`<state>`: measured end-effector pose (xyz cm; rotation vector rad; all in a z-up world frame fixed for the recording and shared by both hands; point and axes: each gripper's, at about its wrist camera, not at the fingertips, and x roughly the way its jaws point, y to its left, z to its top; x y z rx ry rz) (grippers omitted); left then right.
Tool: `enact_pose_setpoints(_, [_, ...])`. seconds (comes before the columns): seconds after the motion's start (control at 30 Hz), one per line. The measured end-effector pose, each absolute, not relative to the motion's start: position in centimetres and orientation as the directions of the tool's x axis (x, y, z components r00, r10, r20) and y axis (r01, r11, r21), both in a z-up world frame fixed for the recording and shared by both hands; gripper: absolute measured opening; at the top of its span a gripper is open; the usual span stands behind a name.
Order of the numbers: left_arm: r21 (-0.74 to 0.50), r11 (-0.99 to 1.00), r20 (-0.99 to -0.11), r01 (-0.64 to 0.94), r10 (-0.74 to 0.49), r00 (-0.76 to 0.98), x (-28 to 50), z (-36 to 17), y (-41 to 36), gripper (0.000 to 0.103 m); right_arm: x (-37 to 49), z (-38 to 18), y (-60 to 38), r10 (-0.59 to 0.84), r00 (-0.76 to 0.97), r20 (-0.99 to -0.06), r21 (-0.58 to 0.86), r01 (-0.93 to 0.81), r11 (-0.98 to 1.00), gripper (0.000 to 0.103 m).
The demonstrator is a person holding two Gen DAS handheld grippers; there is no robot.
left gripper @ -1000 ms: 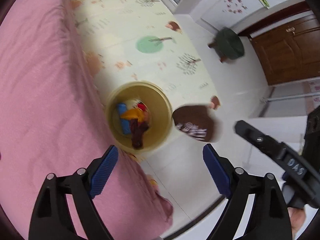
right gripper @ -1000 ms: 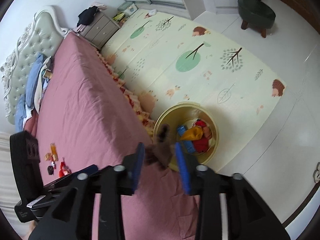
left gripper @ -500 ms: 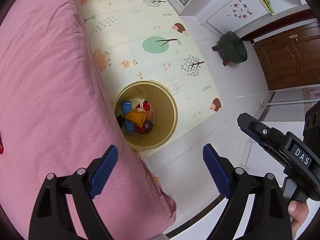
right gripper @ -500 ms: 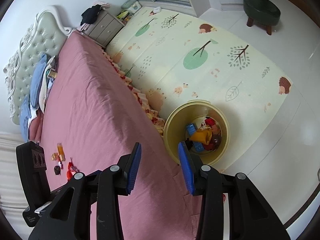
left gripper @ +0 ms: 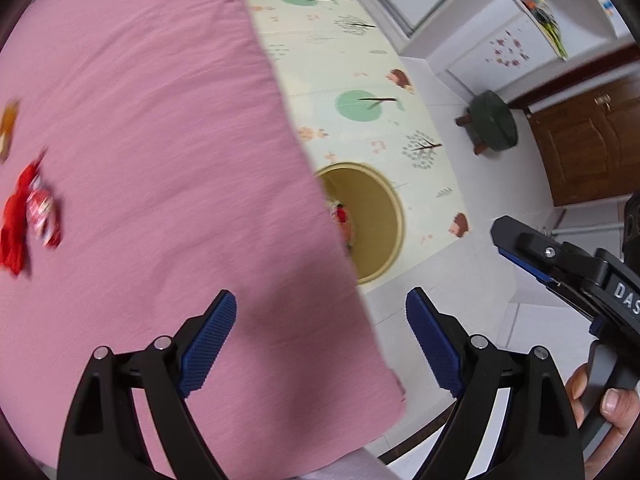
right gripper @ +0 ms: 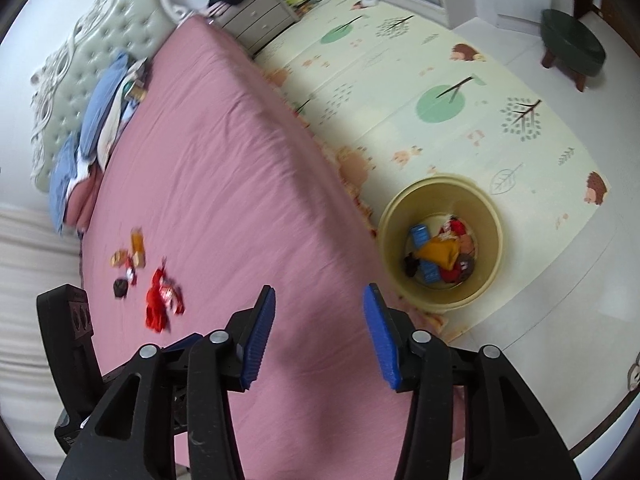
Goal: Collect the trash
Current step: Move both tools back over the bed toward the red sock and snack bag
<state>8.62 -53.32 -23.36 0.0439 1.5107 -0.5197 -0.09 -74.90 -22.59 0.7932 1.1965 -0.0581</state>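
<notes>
Both grippers have swung from the bin toward the bed. The left gripper (left gripper: pixel 321 334) hangs wide and empty over the matte pink bedsheet (left gripper: pixel 160 140); the right gripper (right gripper: pixel 319 334), with ribbed blue pads, is also spread and empty. Crinkly red wrappers (right gripper: pixel 162 300) lie on the sheet. The round yellow bin (right gripper: pixel 440 296) on the floor beside the bed holds trash.
</notes>
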Motion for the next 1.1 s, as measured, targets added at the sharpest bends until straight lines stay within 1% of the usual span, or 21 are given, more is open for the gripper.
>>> enact_pose_setpoints(0.2, [-0.271, 0.923, -0.959, 0.272, -0.284, 0.009, 7.9, -22.9, -44.7, 0.086, 0.6, -21.4, -67.3, 0.394, 0.363, -0.845, 0.515, 0.347, 0.784, 0.049])
enact_pose_setpoints(0.37, [-0.244, 0.944, -0.964, 0.224, -0.261, 0.048, 7.5, -22.4, -38.6, 0.086, 1.0, -20.7, -60.8, 0.424, 0.339, -0.840, 0.520, 0.280, 0.807, 0.052])
enact_pose_setpoints(0.43, [-0.243, 0.949, -0.964, 0.199, -0.260, 0.060, 7.5, -22.2, -36.1, 0.089, 1.1, -20.6, -58.9, 0.429, 0.329, -0.841, 0.519, 0.265, 0.813, 0.054])
enact_pose_setpoints(0.5, [-0.237, 0.955, -0.964, 0.179, -0.254, 0.083, 7.4, -22.0, -33.9, 0.091, 1.1, -20.7, -56.6, 0.435, 0.320, -0.842, 0.518, 0.253, 0.817, 0.058])
enact_pose_setpoints(0.63, [-0.224, 0.962, -0.966, 0.157, -0.240, 0.092, 7.2, -22.0, -29.3, 0.093, 0.9, -21.2, -52.4, 0.444, 0.302, -0.844, 0.517, 0.236, 0.822, 0.059])
enact_pose_setpoints(0.73, [-0.219, 0.964, -0.968, 0.153, -0.234, 0.090, 7.5, -22.2, -25.9, 0.095, 0.6, -21.5, -49.2, 0.446, 0.303, -0.842, 0.520, 0.238, 0.820, 0.065])
enact_pose_setpoints(0.83, [-0.206, 0.966, -0.970, 0.156, -0.223, 0.097, 7.6, -22.3, -23.7, 0.095, 0.7, -21.7, -47.2, 0.439, 0.310, -0.844, 0.516, 0.241, 0.822, 0.069])
enact_pose_setpoints(0.9, [-0.200, 0.966, -0.971, 0.162, -0.218, 0.099, 8.1, -22.4, -22.5, 0.095, 0.8, -21.7, -45.7, 0.424, 0.320, -0.847, 0.507, 0.248, 0.825, 0.070])
enact_pose_setpoints(0.97, [-0.183, 0.967, -0.973, 0.177, -0.203, 0.107, 8.8, -22.5, -21.5, 0.095, 1.1, -21.7, -44.4, 0.402, 0.336, -0.852, 0.494, 0.261, 0.829, 0.075])
enact_pose_setpoints(1.1, [-0.158, 0.969, -0.975, 0.191, -0.183, 0.122, 10.4, -22.8, -20.0, 0.095, 2.1, -21.7, -43.0, 0.360, 0.364, -0.859, 0.470, 0.281, 0.837, 0.078])
